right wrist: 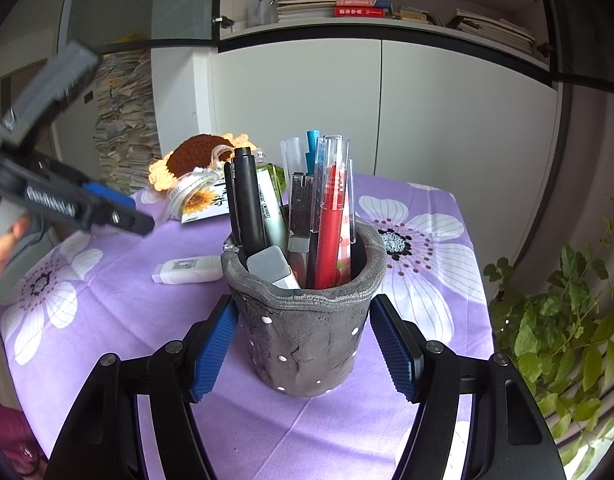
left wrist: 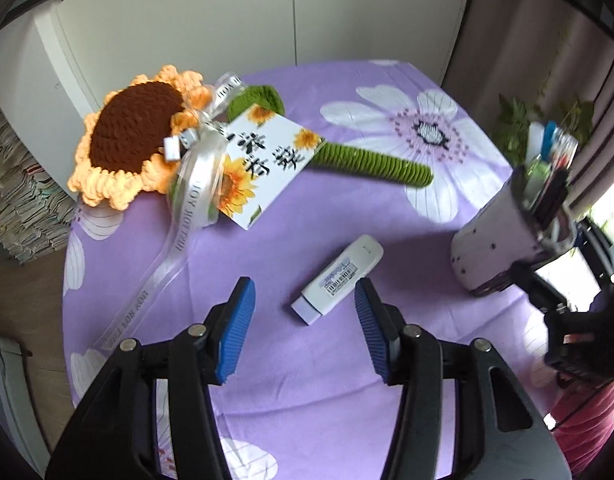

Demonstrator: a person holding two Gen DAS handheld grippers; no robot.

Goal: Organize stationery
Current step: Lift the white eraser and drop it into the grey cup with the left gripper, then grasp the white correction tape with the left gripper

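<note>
A white correction-tape stick (left wrist: 339, 279) lies on the purple flowered tablecloth (left wrist: 307, 380); it also shows in the right wrist view (right wrist: 189, 269). My left gripper (left wrist: 305, 298) is open, hovering just above and in front of it, its blue pads either side. A grey clay pen holder (right wrist: 307, 332) full of pens, a red marker (right wrist: 333, 224) and an eraser stands between the open blue pads of my right gripper (right wrist: 303, 320), with small gaps on both sides. The holder shows at the right in the left wrist view (left wrist: 503, 244).
A crocheted sunflower (left wrist: 135, 136) with a green stem, ribbon and a card (left wrist: 267, 160) lies at the table's far left. A potted plant (right wrist: 567, 340) hangs off the table's right edge. White cabinets (right wrist: 387, 112) stand behind, with a stack of papers (right wrist: 123, 120).
</note>
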